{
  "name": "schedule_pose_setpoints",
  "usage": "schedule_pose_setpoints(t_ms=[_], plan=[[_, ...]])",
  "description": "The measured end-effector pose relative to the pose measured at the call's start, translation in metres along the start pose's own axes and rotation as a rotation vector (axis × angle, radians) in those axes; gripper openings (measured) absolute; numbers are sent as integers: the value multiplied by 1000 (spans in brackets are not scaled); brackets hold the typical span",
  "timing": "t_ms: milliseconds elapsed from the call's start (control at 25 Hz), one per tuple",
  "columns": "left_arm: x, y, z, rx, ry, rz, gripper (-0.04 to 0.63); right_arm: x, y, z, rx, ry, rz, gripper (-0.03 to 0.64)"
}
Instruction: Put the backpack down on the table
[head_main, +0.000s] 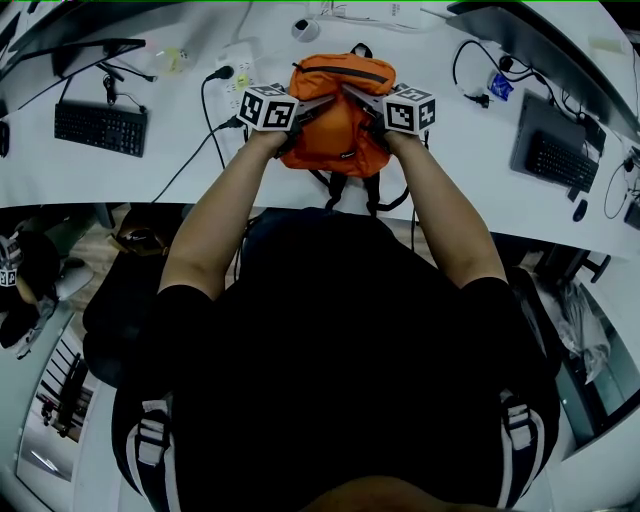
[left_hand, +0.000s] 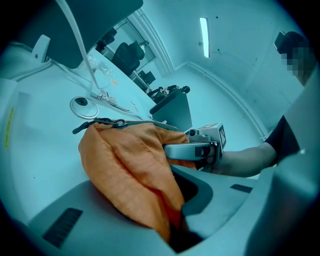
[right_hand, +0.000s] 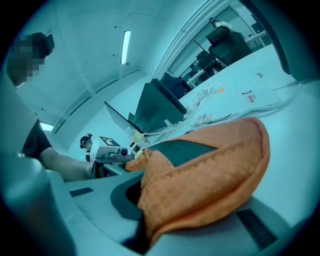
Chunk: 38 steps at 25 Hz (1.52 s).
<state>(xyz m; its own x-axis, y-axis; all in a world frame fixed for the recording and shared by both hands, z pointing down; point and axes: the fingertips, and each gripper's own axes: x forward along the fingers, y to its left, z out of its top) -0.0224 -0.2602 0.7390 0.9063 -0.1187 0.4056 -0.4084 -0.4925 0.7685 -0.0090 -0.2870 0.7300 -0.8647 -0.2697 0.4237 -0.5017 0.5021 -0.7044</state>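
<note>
Left gripper (head_main: 316, 105), right gripper (head_main: 357, 96) tight on backpack's (head_main: 336, 142) opposite sides

The person's left arm (head_main: 215, 215) and right arm (head_main: 447, 215) stretched forward, bare below short sleeves, with the forearms angling in toward each other. The left gripper (head_main: 318, 106) and the right gripper (head_main: 356, 96) faced one another, each tipped a little downward. Each gripper's grey fingers (left_hand: 95, 220) were pressed together on a fold of the orange fabric backpack (head_main: 338, 125), one from each side.
</note>
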Motion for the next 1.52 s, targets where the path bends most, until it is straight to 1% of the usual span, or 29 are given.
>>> schedule_pose_setpoints(t_ms=[320,600,880,1000,1040,1080,1120,1240,1440,1520], plan=[[2,1,1,-8,0,-15,69,3,-4,-2,4,12,-18,46],[2,3,1,-1,-1,-4,71,3,-5,-2,-2,21,-32,46],[0,1,0,-23,-2,4,77,1,-5,-3,9,56,-66,69],[-2,3,1,-22,-2,29,94,0,-5,-4,14,67,-71,94],[-3,4,1,-22,-1,41,105,1,-5,-5,12,76,-70,113],[-4,4,1,-23,0,53,125,1,-4,-6,10,86,-68,160],[-5,4,0,-20,2,65,150,1,-3,-8,7,94,-66,194],[-7,4,0,-7,4,92,198,-2,-1,-9,6,98,-64,236],[-10,0,-1,3,9,118,250,-8,5,-6,17,80,-52,265],[-13,1,-1,10,10,139,260,-12,3,-5,11,75,-68,273]])
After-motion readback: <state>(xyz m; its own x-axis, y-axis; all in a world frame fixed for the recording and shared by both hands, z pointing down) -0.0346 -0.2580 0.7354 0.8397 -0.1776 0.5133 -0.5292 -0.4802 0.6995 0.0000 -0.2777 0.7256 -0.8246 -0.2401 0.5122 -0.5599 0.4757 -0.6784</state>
